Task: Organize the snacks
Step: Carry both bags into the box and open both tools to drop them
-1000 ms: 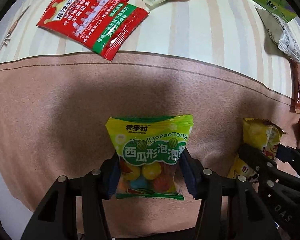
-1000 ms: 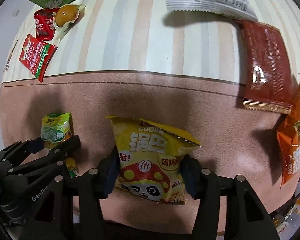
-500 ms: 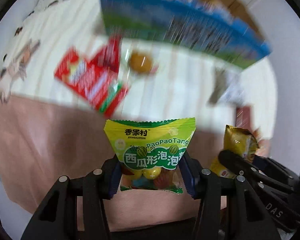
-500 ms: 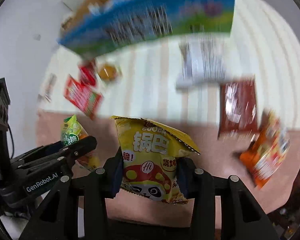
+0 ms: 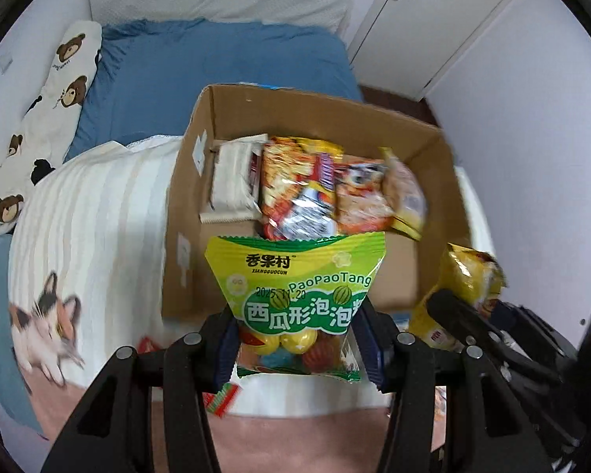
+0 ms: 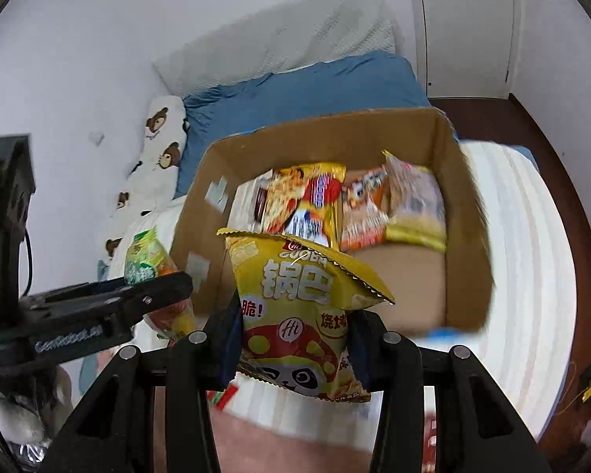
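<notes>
My left gripper is shut on a green candy packet and holds it in the air in front of an open cardboard box. My right gripper is shut on a yellow chip bag, also raised before the same box. Several snack packets lie inside the box at its far side; they also show in the right wrist view. The yellow bag appears at the right of the left wrist view. The green packet appears at the left of the right wrist view.
The box stands on a bed with a striped white blanket, a blue sheet and a bear-print pillow. A red packet lies under my left gripper. A white door stands at the back right.
Both grippers have lifted their packets off the blanket and swung up. The view now looks over the open box instead of down at the loose snacks.
</notes>
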Demonstrator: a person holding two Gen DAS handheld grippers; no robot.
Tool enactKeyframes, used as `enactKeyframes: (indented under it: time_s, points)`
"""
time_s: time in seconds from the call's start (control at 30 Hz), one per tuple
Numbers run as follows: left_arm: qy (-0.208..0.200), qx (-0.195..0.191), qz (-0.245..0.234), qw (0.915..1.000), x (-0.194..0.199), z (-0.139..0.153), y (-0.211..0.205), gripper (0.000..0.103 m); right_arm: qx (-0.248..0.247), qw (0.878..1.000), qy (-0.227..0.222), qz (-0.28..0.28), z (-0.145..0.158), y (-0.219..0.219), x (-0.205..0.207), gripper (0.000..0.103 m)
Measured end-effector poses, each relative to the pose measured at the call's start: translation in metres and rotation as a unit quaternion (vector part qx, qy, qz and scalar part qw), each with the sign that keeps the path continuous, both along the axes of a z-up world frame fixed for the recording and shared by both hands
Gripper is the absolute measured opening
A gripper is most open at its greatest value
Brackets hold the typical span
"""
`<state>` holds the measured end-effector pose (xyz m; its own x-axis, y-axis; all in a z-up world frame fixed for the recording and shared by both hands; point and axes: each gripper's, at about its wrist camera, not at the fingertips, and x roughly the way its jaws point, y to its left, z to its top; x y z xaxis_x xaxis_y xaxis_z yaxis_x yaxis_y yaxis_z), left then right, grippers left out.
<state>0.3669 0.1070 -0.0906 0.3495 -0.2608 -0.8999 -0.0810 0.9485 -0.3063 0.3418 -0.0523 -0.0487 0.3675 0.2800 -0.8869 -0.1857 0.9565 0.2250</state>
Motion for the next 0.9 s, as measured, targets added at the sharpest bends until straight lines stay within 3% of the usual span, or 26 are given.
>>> enactKeyframes:
  time_s: [0.17, 0.27, 0.43, 0.57, 0.63, 0.67, 0.7, 0.73, 0.9]
  points:
    - [0.085, 0.002, -0.011, 0.9963, 0.053, -0.047, 0.015, 0.049, -0.005, 0.999, 0.031, -0.008, -0.036, 0.019, 0.044, 0.047]
    - [0.112, 0.000, -0.016, 0.9936, 0.064, -0.072, 0.018, 0.049, -0.005, 0.998, 0.061, -0.010, -0.061, 0.025, 0.059, 0.047]
    - [0.142, 0.007, -0.023, 0.9896, 0.068, -0.102, 0.019, 0.049, -0.007, 0.996, 0.091, -0.004, -0.094, 0.029, 0.061, 0.047]
    - [0.142, 0.021, -0.038, 0.9890, 0.066, -0.108, 0.016, 0.050, -0.003, 0.991, 0.136, 0.021, -0.123, 0.036, 0.062, 0.051]
    - [0.142, 0.011, -0.036, 0.9892, 0.067, -0.108, 0.017, 0.055, -0.018, 0.986, 0.160, 0.033, -0.136, 0.041, 0.062, 0.078]
    - [0.140, 0.010, -0.035, 0.9895, 0.068, -0.107, 0.018, 0.058, -0.018, 0.986, 0.161, 0.038, -0.138, 0.043, 0.061, 0.084]
    - [0.141, 0.014, -0.034, 0.9893, 0.069, -0.107, 0.018, 0.068, -0.021, 0.987, 0.158, 0.038, -0.137, 0.043, 0.061, 0.093]
    - [0.138, 0.013, -0.033, 0.9898, 0.070, -0.105, 0.019, 0.078, -0.027, 0.987, 0.155, 0.036, -0.136, 0.043, 0.060, 0.094]
    - [0.126, 0.021, -0.034, 0.9912, 0.069, -0.095, 0.018, 0.091, -0.033, 0.990, 0.135, 0.023, -0.119, 0.039, 0.061, 0.096]
